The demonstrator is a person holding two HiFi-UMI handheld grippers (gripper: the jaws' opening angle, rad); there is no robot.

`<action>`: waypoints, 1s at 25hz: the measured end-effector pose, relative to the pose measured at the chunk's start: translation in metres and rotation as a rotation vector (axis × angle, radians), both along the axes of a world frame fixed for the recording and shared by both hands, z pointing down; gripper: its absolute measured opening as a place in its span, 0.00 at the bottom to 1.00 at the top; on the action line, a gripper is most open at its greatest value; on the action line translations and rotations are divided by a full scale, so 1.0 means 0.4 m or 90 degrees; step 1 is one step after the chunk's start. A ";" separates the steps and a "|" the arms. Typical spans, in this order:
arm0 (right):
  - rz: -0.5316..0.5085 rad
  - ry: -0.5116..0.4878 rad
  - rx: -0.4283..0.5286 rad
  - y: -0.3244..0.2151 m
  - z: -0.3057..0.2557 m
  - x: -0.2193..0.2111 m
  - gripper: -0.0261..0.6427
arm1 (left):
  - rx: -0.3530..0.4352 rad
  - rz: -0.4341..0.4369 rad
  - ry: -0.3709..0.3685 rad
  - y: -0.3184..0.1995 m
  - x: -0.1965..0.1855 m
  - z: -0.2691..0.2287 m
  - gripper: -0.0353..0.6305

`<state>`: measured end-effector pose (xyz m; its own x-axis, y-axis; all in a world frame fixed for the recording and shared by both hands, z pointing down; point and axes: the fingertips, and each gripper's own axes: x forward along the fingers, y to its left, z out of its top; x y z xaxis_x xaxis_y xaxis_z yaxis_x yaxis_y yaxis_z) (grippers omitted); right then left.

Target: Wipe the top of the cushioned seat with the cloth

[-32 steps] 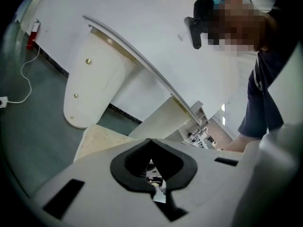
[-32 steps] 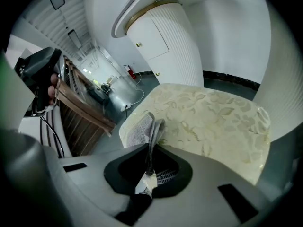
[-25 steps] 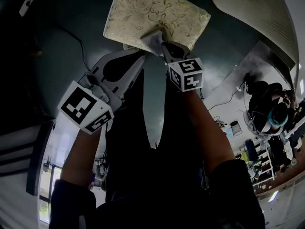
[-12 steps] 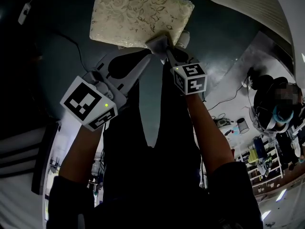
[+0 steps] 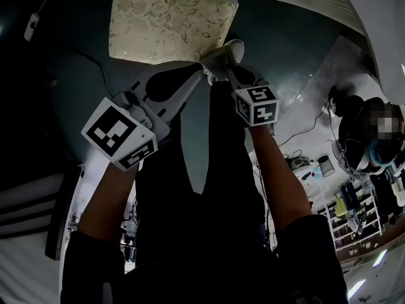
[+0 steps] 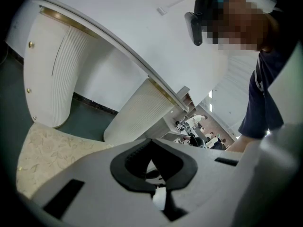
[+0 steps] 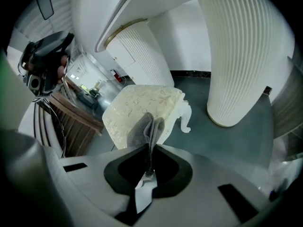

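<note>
Right tongs (image 7: pixel 149 148) are clenched on a folded grey cloth (image 7: pixel 147 126), which stands up past their tips. Left tongs (image 6: pixel 152 143) are closed tip to tip with nothing between them. In the head view the cloth lies at the near right corner of the cushioned seat (image 5: pixel 168 21); contact with its floral top cannot be confirmed. Left tongs are just beside the same near edge. The seat stands on a dark green floor (image 7: pixel 236 136).
</note>
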<state>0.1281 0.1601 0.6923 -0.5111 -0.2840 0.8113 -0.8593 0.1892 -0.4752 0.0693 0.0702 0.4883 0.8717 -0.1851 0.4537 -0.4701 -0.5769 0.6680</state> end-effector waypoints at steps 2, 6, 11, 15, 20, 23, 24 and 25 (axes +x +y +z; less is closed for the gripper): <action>0.000 0.006 0.006 -0.003 -0.015 0.022 0.09 | 0.005 0.004 0.000 0.000 0.018 -0.014 0.06; 0.010 0.011 0.019 -0.014 -0.047 0.057 0.09 | 0.022 0.006 -0.001 -0.004 0.038 -0.051 0.06; 0.013 0.014 0.047 -0.058 -0.138 0.082 0.09 | 0.053 0.001 -0.002 -0.029 0.044 -0.139 0.06; 0.015 0.016 0.087 -0.115 -0.235 0.095 0.09 | 0.088 -0.011 -0.002 -0.056 0.030 -0.232 0.06; 0.007 0.008 0.164 -0.200 -0.420 0.087 0.09 | 0.142 -0.023 0.003 -0.079 -0.001 -0.378 0.06; 0.003 -0.009 0.203 -0.237 -0.558 0.057 0.09 | 0.171 -0.016 0.004 -0.078 -0.025 -0.470 0.06; 0.001 -0.012 0.219 -0.251 -0.604 0.047 0.09 | 0.181 -0.012 0.005 -0.078 -0.033 -0.500 0.06; 0.000 -0.015 0.238 -0.264 -0.650 0.035 0.09 | 0.192 -0.008 0.006 -0.077 -0.042 -0.530 0.06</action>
